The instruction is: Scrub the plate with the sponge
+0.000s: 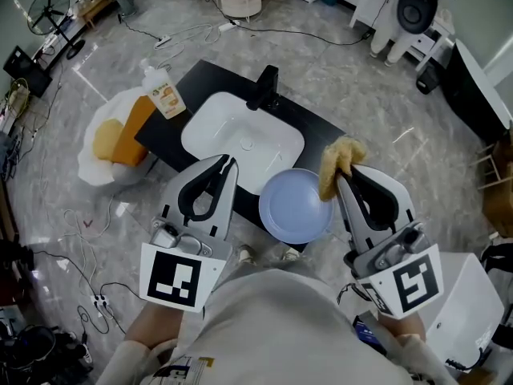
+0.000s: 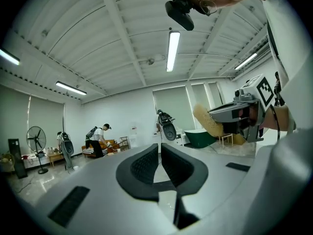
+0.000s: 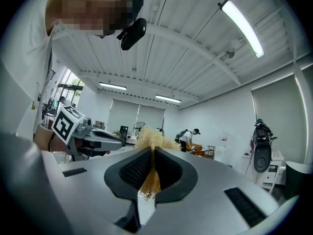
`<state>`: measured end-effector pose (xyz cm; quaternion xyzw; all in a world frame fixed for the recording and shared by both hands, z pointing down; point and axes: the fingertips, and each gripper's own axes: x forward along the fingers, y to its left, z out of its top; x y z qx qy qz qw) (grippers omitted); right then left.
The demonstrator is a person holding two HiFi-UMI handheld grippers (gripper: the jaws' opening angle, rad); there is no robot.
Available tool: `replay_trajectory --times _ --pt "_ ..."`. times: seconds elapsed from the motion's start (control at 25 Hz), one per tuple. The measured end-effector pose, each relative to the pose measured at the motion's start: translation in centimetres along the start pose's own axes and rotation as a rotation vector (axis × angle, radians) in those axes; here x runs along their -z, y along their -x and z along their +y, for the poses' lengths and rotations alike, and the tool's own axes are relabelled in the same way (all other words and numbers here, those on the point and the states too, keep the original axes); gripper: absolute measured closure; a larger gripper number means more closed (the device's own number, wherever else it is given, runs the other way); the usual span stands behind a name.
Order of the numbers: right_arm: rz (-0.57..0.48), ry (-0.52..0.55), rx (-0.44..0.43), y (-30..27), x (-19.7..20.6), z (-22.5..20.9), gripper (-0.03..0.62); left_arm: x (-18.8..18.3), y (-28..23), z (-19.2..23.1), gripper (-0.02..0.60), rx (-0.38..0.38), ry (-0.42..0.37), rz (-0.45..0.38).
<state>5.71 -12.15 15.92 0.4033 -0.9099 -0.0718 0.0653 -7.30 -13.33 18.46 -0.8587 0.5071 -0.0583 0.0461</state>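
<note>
The round pale blue plate [image 1: 292,207] lies at the near edge of the black counter [image 1: 325,131], right of the white sink [image 1: 240,139]. My right gripper [image 1: 343,175] is shut on a yellow fibrous sponge [image 1: 338,160], held above the plate's right rim. In the right gripper view the sponge [image 3: 150,142] is squeezed between the jaws and fans out past the tips. My left gripper [image 1: 228,161] hovers over the sink's near edge, left of the plate, shut with nothing in it [image 2: 160,148]. Both gripper cameras look up at the ceiling, so neither shows the plate.
A black faucet [image 1: 264,87] stands behind the sink. A soap bottle [image 1: 164,93] sits at the counter's left corner. A white bag [image 1: 100,171] with orange and yellow items lies on the floor to the left. Cables cross the floor, and people stand far back [image 2: 98,140].
</note>
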Motion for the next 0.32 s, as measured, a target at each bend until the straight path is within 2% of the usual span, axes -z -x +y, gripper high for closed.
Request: replay_trajectory --times 0.32 --pt "-0.022 -0.002 0.017 -0.18 -0.34 -0.73 0.548 -0.43 -0.36 -0.02 0.549 0.01 0.001 0.008"
